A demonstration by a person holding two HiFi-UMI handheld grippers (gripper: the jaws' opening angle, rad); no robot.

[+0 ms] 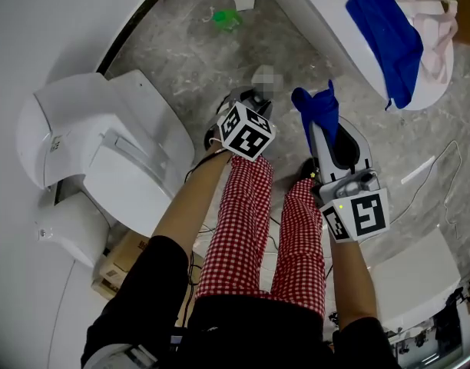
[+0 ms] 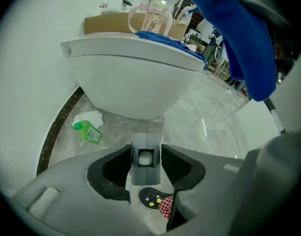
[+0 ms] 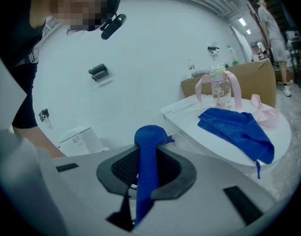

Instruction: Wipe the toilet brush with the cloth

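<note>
Toilet brush point(image 2: 146, 175) straddled by left gripper point(image 2: 146, 151), jaws apart | cloth point(image 3: 149, 134) clamped by right gripper point(image 3: 148, 154) | open floor point(image 2: 195, 114) bounded far by basin edge point(image 2: 135, 58)

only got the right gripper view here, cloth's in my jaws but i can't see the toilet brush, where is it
Observer: On the floor by the person's feet. What looks like the toilet brush shows as a white knob in a grey holder.
Operator: left gripper on it?
Observer: No. The left gripper points down with its jaws apart, one on either side of the holder, not touching it.
Operator: anything else on the floor?
Observer: A green bottle lies by some white paper, further off.
</note>
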